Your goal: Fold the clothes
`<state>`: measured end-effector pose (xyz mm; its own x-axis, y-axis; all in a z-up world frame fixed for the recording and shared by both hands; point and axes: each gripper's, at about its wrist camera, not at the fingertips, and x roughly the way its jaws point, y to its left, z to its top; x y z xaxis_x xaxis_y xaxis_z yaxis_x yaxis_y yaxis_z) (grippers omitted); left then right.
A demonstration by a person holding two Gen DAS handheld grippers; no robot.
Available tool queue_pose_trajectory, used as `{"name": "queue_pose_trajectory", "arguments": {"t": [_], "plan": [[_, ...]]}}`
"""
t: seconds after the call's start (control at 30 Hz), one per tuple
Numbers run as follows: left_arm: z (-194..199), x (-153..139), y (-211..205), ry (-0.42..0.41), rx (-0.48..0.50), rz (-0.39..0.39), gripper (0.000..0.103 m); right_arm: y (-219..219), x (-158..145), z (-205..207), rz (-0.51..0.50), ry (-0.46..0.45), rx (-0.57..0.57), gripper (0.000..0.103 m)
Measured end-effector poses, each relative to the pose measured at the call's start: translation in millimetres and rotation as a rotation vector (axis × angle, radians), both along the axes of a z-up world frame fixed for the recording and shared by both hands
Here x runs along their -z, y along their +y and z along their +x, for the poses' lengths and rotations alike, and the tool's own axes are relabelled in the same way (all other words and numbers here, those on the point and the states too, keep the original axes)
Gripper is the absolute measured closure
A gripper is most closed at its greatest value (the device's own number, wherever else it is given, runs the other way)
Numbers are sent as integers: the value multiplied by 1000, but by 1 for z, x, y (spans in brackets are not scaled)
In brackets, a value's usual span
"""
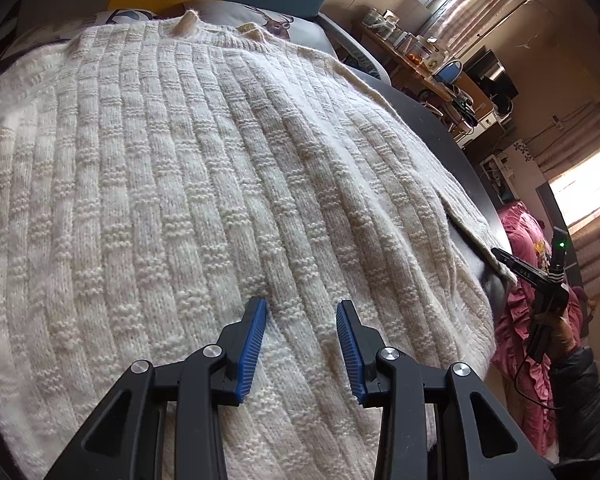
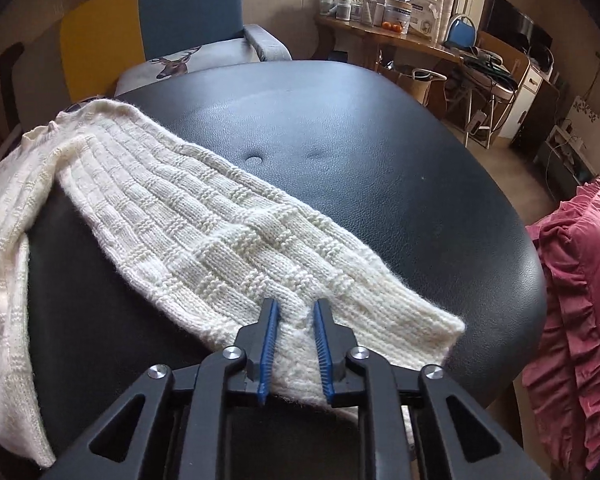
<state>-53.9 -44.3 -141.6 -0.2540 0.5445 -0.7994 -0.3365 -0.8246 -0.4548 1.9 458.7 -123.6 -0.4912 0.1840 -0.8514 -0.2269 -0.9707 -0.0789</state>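
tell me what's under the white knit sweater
The white knit sweater lies on a black padded surface, bare beside the sleeve. Anything beneath the sweater's body is covered.

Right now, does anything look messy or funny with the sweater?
Yes. The sweater's sleeve lies slanted across the black cushion, its cuff pinched up into a ridge between the right tool's pads. The body lies flat.

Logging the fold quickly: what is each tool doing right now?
Left tool: open, over the cream knitted sweater, holding nothing.
Right tool: partly closed around the sweater sleeve; firm grip cannot be told.
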Motion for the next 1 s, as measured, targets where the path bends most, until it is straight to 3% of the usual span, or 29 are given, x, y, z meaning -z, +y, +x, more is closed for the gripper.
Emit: {"name": "queue_pose_trajectory", "arguments": {"t": [0.03,0.17,0.23,0.27,0.4,0.6,0.67,0.73,0.83,0.93,1.0], "plan": [[0,0,0,-1,0,-1,65,3,-4,-3,32,0,3,100],[-1,0,0,-3,2,-6,65,30,-20,-17,176,-4,60,100],[0,0,1,-2,2,-11,65,52,-21,-23,158,-16,110,99],[0,0,2,-1,2,-14,65,62,-23,-23,99,-3,130,98],[1,-1,5,-2,2,-27,65,65,-18,-14,-24,23,135,73],[2,-4,14,3,15,-38,59,62,-9,0,-149,44,128,71],[3,-5,16,9,17,-43,59,60,-6,5,-191,51,126,62],[5,-5,18,14,15,-45,58,55,-3,5,-221,60,106,42],[6,-5,19,17,12,-44,57,39,1,2,-203,40,35,18],[8,-5,24,18,12,-45,55,18,7,-4,-83,-5,-15,13],[10,-5,28,19,12,-47,54,18,8,-6,-94,-16,19,13]]}}
